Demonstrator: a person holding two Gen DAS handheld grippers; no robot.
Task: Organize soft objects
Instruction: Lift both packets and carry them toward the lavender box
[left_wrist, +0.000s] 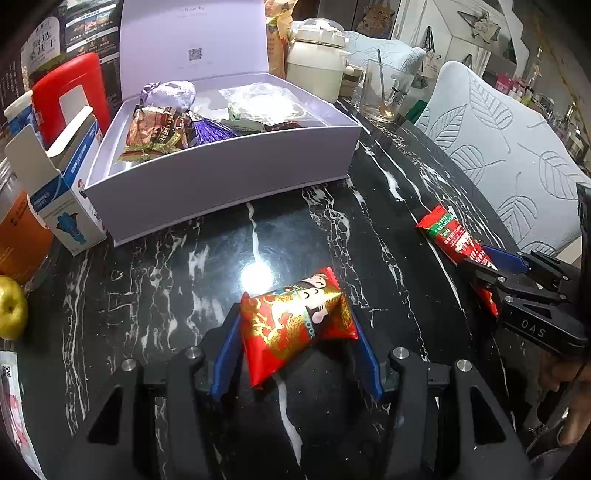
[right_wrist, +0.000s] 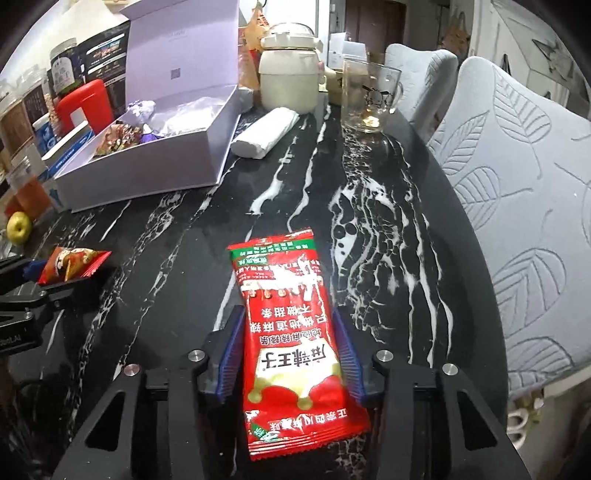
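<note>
My left gripper (left_wrist: 295, 325) is shut on a red-and-gold snack pack (left_wrist: 295, 325) with a cartoon figure, low over the black marble table (left_wrist: 166, 295). My right gripper (right_wrist: 288, 332) is shut on a long red snack packet (right_wrist: 291, 332) with green trim. Each shows in the other's view: the red packet (left_wrist: 452, 236) at the right, the gold pack (right_wrist: 70, 264) at the left. The open lavender box (left_wrist: 221, 177) stands behind, lid up, holding a wrapped snack (left_wrist: 155, 133), a purple pouch (left_wrist: 171, 95) and a clear bag (left_wrist: 258, 101).
Left of the box stand a small white-blue carton (left_wrist: 62, 199), a red container (left_wrist: 70, 92) and a gold apple (left_wrist: 11, 314). A cream pot (right_wrist: 290, 77), a glass mug (right_wrist: 369, 96) and a white roll (right_wrist: 266, 133) sit behind. Grey leaf-pattern chairs (right_wrist: 517, 184) line the right edge.
</note>
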